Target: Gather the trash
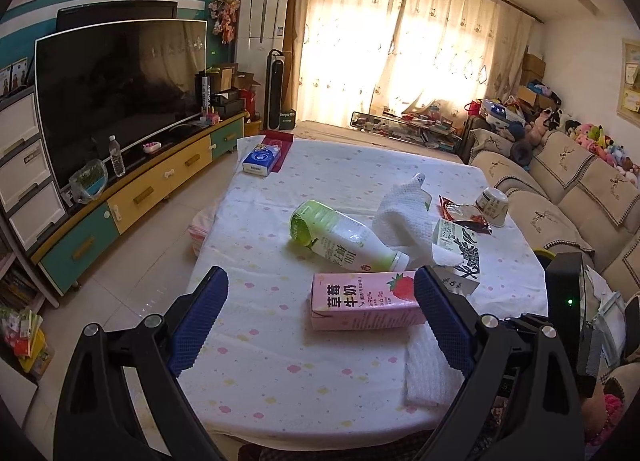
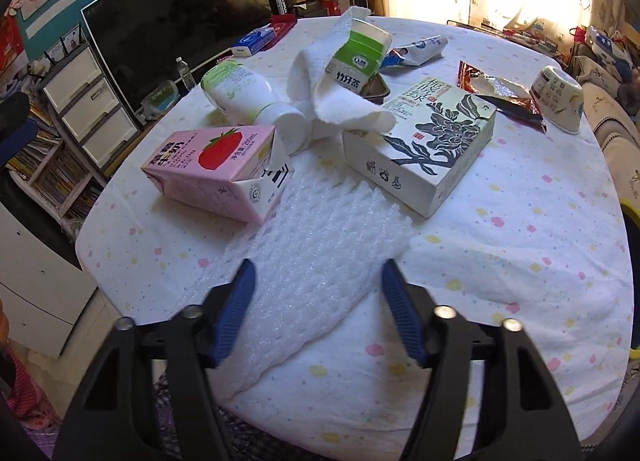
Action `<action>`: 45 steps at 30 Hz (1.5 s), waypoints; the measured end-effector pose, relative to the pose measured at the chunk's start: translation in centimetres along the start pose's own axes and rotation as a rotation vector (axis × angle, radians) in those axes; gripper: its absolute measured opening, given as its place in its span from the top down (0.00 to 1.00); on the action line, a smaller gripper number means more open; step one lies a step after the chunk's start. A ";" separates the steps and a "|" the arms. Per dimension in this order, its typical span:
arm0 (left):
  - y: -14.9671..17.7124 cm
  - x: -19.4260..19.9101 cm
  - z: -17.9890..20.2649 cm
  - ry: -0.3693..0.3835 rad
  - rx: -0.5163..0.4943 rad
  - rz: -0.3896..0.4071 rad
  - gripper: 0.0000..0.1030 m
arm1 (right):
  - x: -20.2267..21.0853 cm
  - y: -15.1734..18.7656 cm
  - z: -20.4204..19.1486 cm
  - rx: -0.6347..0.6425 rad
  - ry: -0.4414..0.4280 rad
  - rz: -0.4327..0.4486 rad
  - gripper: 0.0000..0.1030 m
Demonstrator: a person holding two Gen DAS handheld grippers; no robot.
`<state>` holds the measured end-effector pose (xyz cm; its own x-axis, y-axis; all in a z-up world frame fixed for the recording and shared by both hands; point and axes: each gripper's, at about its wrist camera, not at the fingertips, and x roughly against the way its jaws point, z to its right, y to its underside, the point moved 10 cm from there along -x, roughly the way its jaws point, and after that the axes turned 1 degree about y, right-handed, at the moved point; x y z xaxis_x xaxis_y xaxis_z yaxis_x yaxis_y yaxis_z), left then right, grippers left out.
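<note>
Right tool point(image 2: 318, 311) hangs half-spread over the near edge of the tabletop point(image 2: 520, 261), its blue pads on either side of a white foam net sleeve point(image 2: 316, 245) without pressing it. Left tool point(image 1: 320, 317) stands wide, the pink strawberry milk carton point(image 1: 360, 303) between its fingers, untouched. Beyond lie the floral tea box point(image 2: 424, 141), the green-capped milk bottle point(image 1: 340, 237) and an upturned paper cup point(image 2: 558, 97).
</note>
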<state>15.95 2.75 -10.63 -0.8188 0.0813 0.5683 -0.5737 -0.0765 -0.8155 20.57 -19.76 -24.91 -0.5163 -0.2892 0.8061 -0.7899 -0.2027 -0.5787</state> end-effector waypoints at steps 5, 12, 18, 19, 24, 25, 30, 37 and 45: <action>0.2 -0.3 0.5 0.010 -0.004 -0.009 0.10 | 0.2 -0.3 0.3 0.008 -0.001 0.025 0.77; 0.3 -0.5 0.5 0.002 -0.001 -0.017 0.10 | 1.3 -0.6 2.3 -0.031 -0.008 0.047 0.88; 0.6 -1.1 0.6 0.004 0.000 -0.031 0.10 | 3.7 -0.5 4.5 -0.053 0.008 0.087 0.88; 0.7 -1.2 0.7 0.005 -0.003 -0.033 0.10 | 4.2 -0.5 4.9 -0.055 0.010 0.094 0.88; 0.8 -1.5 1.2 0.008 -0.009 -0.038 0.10 | 6.9 -0.6 7.2 -0.089 0.032 0.148 0.88; 0.8 -1.5 1.3 0.008 -0.011 -0.039 0.10 | 7.4 -0.6 8.0 -0.102 0.043 0.158 0.88; 0.8 -1.8 1.7 0.008 -0.017 -0.041 0.10 | 10.3 -0.7 13.7 -0.191 0.148 0.229 0.88; 0.9 -2.4 3.1 0.013 -0.025 -0.051 0.10 | 13.8 0.4 25.5 -0.368 0.361 0.300 0.88; 0.8 -2.9 5.2 0.017 -0.062 -0.052 0.10 | 12.3 3.1 36.0 -0.515 0.498 0.246 0.88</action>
<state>17.75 -2.67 -12.36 -0.7868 0.1005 0.6089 -0.6128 -0.0102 -0.7902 23.69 -57.61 -21.25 -0.6898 0.2124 0.6922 -0.6238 0.3110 -0.7170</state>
